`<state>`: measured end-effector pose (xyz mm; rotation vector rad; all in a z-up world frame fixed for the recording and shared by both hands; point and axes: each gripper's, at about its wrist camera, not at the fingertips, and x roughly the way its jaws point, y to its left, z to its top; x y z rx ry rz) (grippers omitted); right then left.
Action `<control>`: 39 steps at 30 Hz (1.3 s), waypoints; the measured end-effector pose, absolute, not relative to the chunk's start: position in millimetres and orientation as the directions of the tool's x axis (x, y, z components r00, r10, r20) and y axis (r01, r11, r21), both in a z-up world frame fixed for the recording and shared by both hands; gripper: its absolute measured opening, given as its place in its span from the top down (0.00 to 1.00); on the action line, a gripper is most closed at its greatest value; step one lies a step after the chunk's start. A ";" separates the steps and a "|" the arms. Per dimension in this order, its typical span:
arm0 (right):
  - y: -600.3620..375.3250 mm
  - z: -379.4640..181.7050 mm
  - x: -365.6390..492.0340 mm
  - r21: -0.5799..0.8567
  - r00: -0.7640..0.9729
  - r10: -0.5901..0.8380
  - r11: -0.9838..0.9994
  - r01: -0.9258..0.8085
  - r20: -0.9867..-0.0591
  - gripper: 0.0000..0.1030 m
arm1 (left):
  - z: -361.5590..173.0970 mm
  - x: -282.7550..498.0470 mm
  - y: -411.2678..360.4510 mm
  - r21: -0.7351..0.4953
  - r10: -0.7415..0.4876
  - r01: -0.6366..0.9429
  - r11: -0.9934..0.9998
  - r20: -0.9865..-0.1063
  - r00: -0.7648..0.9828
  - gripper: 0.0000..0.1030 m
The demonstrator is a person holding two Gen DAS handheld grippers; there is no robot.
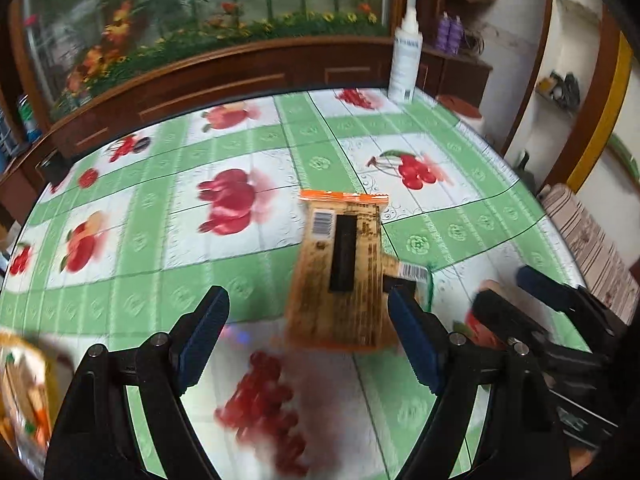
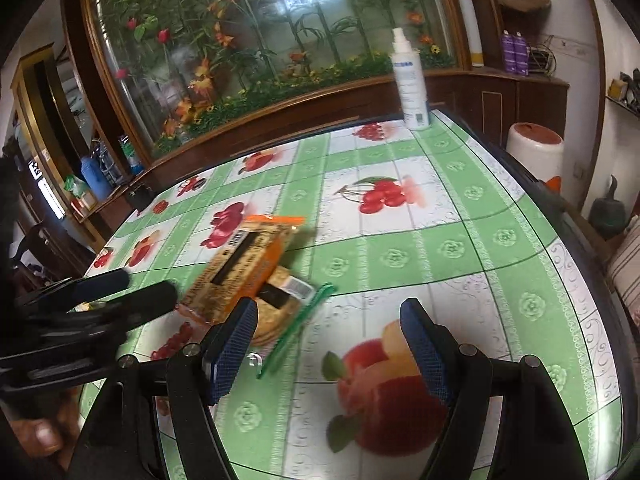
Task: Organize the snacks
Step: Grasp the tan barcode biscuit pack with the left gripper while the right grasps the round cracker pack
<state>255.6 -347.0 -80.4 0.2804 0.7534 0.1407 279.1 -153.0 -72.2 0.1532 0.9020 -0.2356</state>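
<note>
An orange snack packet (image 1: 340,268) lies label-up on the fruit-print tablecloth, on top of a clear green-edged packet of biscuits (image 1: 416,276). Both show in the right wrist view, the orange one (image 2: 244,268) over the biscuit packet (image 2: 280,308). My left gripper (image 1: 308,336) is open and empty, just short of the orange packet. My right gripper (image 2: 332,344) is open and empty, to the right of the stack; it also shows in the left wrist view (image 1: 516,292). Another snack bag (image 1: 24,396) sits at the left edge, blurred.
A white spray bottle (image 2: 410,80) stands at the table's far edge. A wooden cabinet with a flower display (image 2: 260,60) runs behind the table. A white stool with a red top (image 2: 534,148) and a striped cushion (image 1: 588,244) sit off the right side.
</note>
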 end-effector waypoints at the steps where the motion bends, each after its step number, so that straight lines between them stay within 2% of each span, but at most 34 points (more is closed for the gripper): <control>1: -350.3 -82.0 255.9 0.309 0.721 0.225 0.951 -0.017 -0.655 0.25 | -75.6 284.5 -156.5 0.034 -0.136 0.267 0.963 -0.794 0.593 0.21; 9: -367.1 -86.9 257.6 0.363 0.721 0.238 0.932 0.020 -0.651 0.25 | -97.5 308.2 -172.4 0.027 -0.145 0.285 0.958 -0.813 0.564 0.21; 10: -366.1 -87.2 258.3 0.358 0.719 0.237 0.933 0.018 -0.653 0.25 | -98.4 308.1 -170.1 0.025 -0.143 0.277 0.961 -0.808 0.572 0.27; 11: -365.2 -87.0 258.6 0.355 0.718 0.237 0.935 0.015 -0.654 0.25 | -99.0 307.7 -166.1 0.008 -0.156 0.274 0.962 -0.804 0.574 0.47; 12: -363.8 -86.8 258.5 0.351 0.718 0.238 0.936 0.010 -0.655 0.25 | -99.3 306.5 -160.5 -0.013 -0.170 0.268 0.963 -0.803 0.572 0.49; 17: -354.0 -87.6 262.0 0.337 0.711 0.251 0.941 -0.021 -0.656 0.25 | -96.6 295.4 -129.7 -0.039 -0.168 0.223 0.974 -0.787 0.593 0.49; 22: -320.2 -96.0 279.2 0.330 0.637 0.364 0.927 -0.177 -0.680 0.22 | -89.0 265.1 -84.5 -0.071 -0.164 0.171 0.983 -0.766 0.622 0.49; 24: -297.3 -90.9 287.3 0.266 0.625 0.381 0.924 -0.275 -0.682 0.22 | -85.9 249.0 -69.2 -0.078 -0.159 0.155 0.985 -0.761 0.629 0.49; 27: -270.7 -84.1 293.8 0.127 0.639 0.348 0.922 -0.366 -0.686 0.10 | -82.1 225.4 -48.8 -0.099 -0.164 0.137 0.986 -0.756 0.633 0.49; 30: -242.9 -91.3 306.1 0.037 0.581 0.342 0.881 -0.472 -0.738 0.09 | -81.7 205.0 -34.2 -0.115 -0.172 0.131 0.985 -0.758 0.629 0.49; 34: -224.7 -105.6 314.0 -0.104 0.554 0.227 0.858 -0.503 -0.801 0.04 | -83.3 181.7 -20.6 -0.148 -0.190 0.119 0.982 -0.758 0.624 0.50; 38: -233.3 -108.8 313.2 -0.056 0.526 0.246 0.869 -0.492 -0.814 0.07 | -81.7 166.2 -15.1 -0.170 -0.204 0.115 0.979 -0.755 0.623 0.50; 39: -237.1 -108.2 311.6 -0.047 0.531 0.247 0.876 -0.480 -0.811 0.13 | -81.1 163.5 -14.9 -0.171 -0.205 0.115 0.979 -0.754 0.624 0.50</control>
